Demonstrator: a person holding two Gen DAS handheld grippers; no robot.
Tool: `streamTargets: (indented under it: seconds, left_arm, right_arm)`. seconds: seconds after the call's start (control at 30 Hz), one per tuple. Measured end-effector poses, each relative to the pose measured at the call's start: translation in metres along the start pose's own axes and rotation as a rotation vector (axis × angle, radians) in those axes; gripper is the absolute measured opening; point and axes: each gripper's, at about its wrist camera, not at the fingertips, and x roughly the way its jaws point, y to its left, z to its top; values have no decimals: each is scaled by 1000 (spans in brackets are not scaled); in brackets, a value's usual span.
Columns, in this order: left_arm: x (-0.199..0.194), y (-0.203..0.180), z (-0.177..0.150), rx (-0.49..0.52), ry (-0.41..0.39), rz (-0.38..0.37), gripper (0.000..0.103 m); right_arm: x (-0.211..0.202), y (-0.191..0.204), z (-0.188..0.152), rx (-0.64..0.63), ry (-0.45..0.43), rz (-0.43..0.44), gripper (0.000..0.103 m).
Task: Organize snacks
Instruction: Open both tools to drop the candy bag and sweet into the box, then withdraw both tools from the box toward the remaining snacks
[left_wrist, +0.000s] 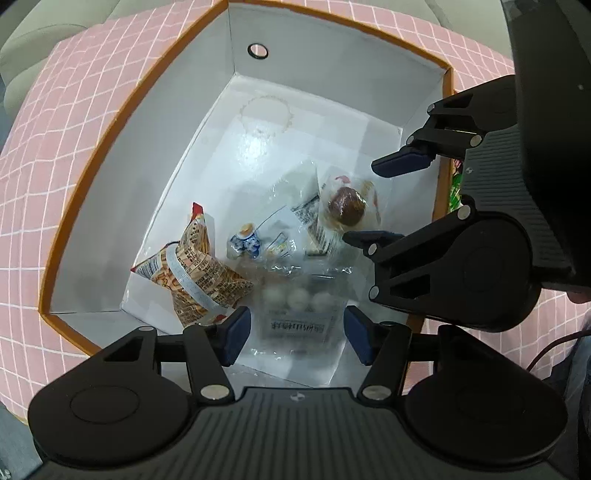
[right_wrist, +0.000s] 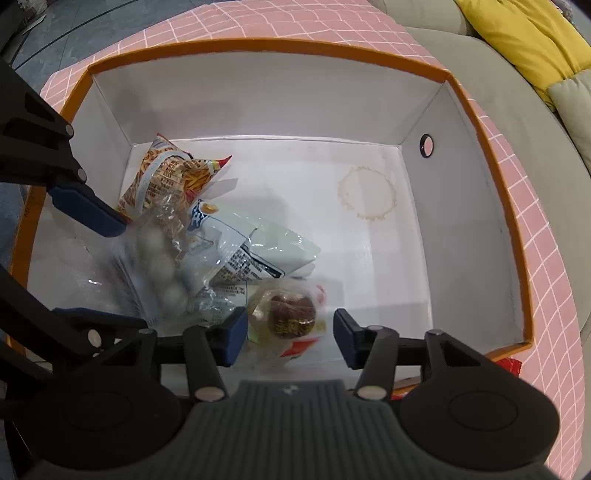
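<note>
Left tool (left_wrist: 295, 334) open above clear ball packet (left_wrist: 299, 310), seemingly untouching. Right tool (right_wrist: 290, 338) open, brown snack packet (right_wrist: 291, 314) between its jaws.

Right gripper (right_wrist: 290, 332) at 6 o'clock, jaws apart, over white box (right_wrist: 258, 107) with orange rim. Clear pack with brown round snack (right_wrist: 291, 314) lies between pads, nearer left pad; contact not clear. Toward 9 o'clock: left gripper (right_wrist: 92, 266), jaws apart, over clear bag of white balls (right_wrist: 162, 266). Orange fries-print bag (right_wrist: 170, 177) at 10 o'clock, white-and-blue packet (right_wrist: 251, 247) near centre. Ring stain (right_wrist: 367, 199) on box floor at 2 o'clock, round hole (right_wrist: 426, 145) in right wall. Pink grid cloth (right_wrist: 546, 258) under box; yellow cushion (right_wrist: 524, 33) at 1 o'clock.
</note>
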Motion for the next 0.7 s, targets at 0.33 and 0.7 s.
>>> streamTargets:
  seconds: [0.33,0.7]
  left_arm:
    - [-22,-5,-5,9,-52,14,72]
    - [-57,-19,-22,-11,-158,49,72]
  right_arm:
    - [-23,-2,-3,39,-48,-26,73]
    - [-64,-10,-22,146,-152,-65,80]
